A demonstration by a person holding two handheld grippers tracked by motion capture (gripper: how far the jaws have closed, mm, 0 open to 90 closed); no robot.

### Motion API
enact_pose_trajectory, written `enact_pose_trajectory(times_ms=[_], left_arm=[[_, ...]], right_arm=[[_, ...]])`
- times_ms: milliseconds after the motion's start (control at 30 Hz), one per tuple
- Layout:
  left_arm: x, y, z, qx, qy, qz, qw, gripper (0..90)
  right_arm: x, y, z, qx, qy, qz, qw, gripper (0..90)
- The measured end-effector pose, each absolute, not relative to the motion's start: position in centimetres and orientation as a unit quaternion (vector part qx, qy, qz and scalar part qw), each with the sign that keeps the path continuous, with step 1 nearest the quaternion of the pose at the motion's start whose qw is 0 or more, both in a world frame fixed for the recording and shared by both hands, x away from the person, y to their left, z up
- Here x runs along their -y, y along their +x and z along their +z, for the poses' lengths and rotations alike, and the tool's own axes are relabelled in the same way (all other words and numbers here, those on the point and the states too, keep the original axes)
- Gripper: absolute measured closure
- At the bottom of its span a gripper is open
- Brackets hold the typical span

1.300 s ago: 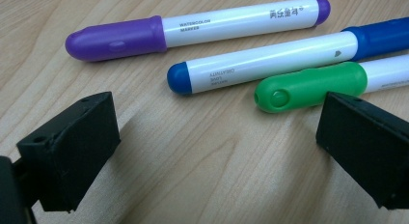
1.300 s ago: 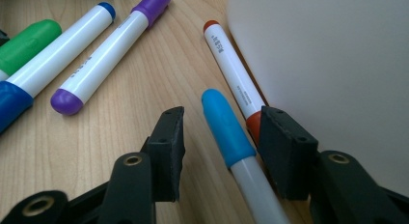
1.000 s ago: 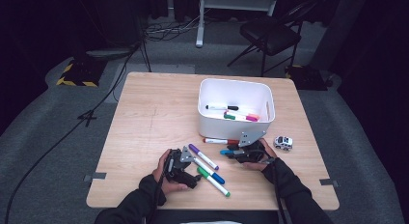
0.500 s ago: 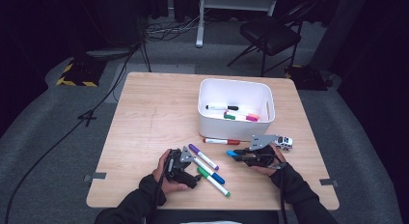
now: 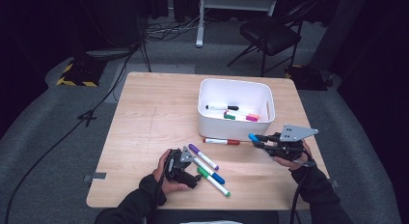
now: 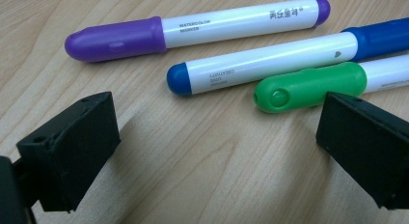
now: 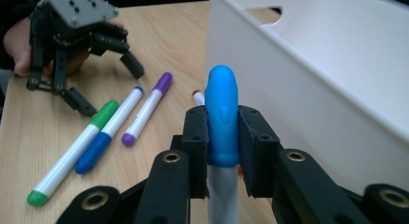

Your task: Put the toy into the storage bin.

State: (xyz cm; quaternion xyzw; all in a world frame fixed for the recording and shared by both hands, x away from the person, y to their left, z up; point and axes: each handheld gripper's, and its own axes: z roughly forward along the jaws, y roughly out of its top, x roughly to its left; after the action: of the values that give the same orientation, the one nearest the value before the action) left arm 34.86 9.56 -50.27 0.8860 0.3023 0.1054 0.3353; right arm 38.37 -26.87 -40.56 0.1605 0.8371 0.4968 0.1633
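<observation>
The light-blue marker (image 7: 222, 119) runs lengthwise out from the right gripper (image 5: 264, 141), cap end forward, pointing toward the left gripper's side just beside the white bin (image 5: 211, 122). The jaws pinch it at the cap and have just been closing onto it. The left gripper (image 6: 217, 151) rests spread wide and empty, with the purple marker (image 6: 193, 28), dark-blue marker (image 6: 270, 62) and green marker (image 6: 313, 86) lying just beyond its tips.

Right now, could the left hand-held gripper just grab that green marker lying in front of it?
Probably yes. The left hand-held gripper is open and low over the table, and the green marker lies just ahead, near one jaw. The blue marker lies close beside it, so it might get nudged.
</observation>
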Motion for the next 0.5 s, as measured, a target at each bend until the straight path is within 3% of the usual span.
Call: enact_pose_trajectory(times_ms=[500], left_arm=[[-9.6, 34.9, -50.3, -0.302, 0.886, 0.105, 0.334, 1.6]], right_arm=[[28.2, 39.7, -32.7, -0.82, 0.164, 0.504, 0.216, 74.9]])
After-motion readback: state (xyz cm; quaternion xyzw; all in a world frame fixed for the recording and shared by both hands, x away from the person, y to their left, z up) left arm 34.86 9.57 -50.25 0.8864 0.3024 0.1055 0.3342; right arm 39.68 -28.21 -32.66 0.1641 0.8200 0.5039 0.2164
